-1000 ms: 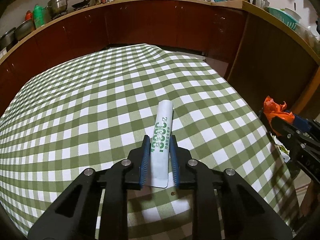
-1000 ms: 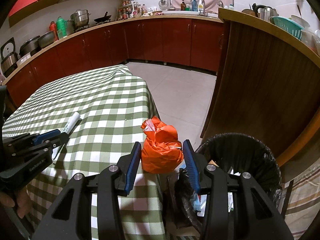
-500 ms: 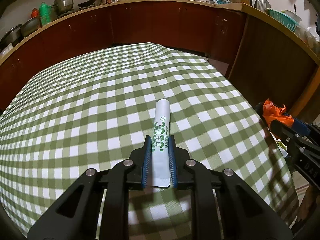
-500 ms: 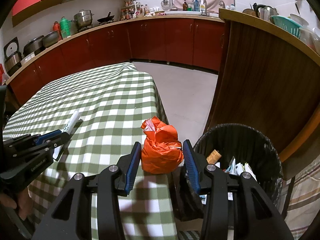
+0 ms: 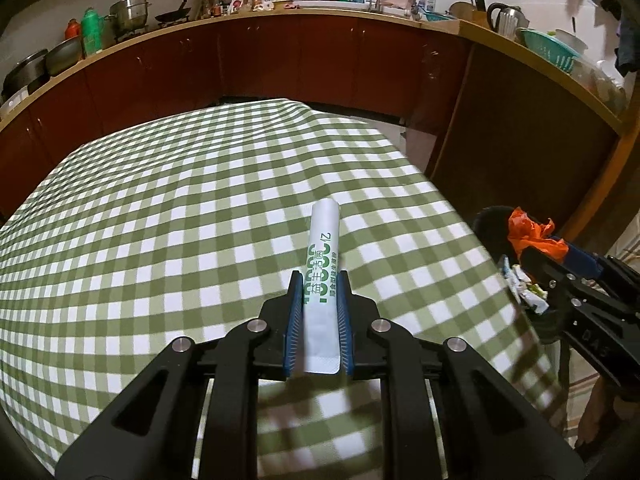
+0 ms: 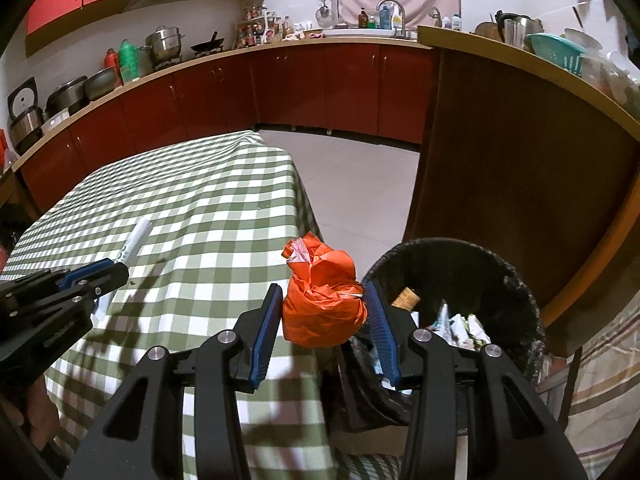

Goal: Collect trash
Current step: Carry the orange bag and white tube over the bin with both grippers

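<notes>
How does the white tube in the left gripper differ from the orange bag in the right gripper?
The white tube is long, slim and stiff-looking, with green print; the orange bag is round, crumpled and plain. The left gripper closes narrowly on the tube, while the right gripper spreads wide around the bag. The tube is over the checked table; the bag is near the black bin. Both are lifted trash.

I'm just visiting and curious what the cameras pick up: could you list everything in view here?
White tube: one, white with green print, clamped in the left tongs above the table.
Orange bag: one, orange, between the right tongs' pads at the table's edge.
Trash bin: one, black-lined, on the floor right of the table, with wrappers inside.
Table: one, green-and-white check cloth.
Kitchen counter: one, red cabinets, with pots and bottles on top.
Left tongs: one, black with blue pads.
Right tongs: one, same colours.
</notes>
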`<state>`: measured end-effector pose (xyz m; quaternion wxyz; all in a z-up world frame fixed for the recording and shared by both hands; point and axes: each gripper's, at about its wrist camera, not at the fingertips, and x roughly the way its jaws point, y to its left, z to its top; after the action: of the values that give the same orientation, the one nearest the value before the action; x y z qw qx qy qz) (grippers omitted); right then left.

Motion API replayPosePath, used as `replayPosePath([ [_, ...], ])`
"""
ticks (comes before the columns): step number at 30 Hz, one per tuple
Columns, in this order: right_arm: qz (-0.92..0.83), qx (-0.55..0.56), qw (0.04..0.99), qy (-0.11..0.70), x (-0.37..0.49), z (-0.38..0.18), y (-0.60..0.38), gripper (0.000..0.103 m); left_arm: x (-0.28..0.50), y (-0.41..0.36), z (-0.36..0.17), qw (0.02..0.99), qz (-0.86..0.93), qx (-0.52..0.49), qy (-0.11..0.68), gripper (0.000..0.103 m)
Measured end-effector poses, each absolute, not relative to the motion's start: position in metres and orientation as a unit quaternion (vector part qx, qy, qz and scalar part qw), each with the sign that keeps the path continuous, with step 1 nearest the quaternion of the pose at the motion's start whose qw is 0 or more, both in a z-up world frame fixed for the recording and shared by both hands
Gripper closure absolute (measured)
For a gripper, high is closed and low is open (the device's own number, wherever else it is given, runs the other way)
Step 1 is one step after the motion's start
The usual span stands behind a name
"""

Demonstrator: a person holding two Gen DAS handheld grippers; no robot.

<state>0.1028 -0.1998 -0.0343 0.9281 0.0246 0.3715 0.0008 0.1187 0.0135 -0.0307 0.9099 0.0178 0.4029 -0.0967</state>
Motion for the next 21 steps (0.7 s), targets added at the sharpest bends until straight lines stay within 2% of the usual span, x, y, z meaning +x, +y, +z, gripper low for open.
replayPosePath([
  [21, -0.097, 0.054, 0.932, 0.344, 0.079, -0.019, -0.292, 0.06, 0.111, -0.101, -0.016, 0.913, -0.176, 0.044, 0.365, 0.086],
])
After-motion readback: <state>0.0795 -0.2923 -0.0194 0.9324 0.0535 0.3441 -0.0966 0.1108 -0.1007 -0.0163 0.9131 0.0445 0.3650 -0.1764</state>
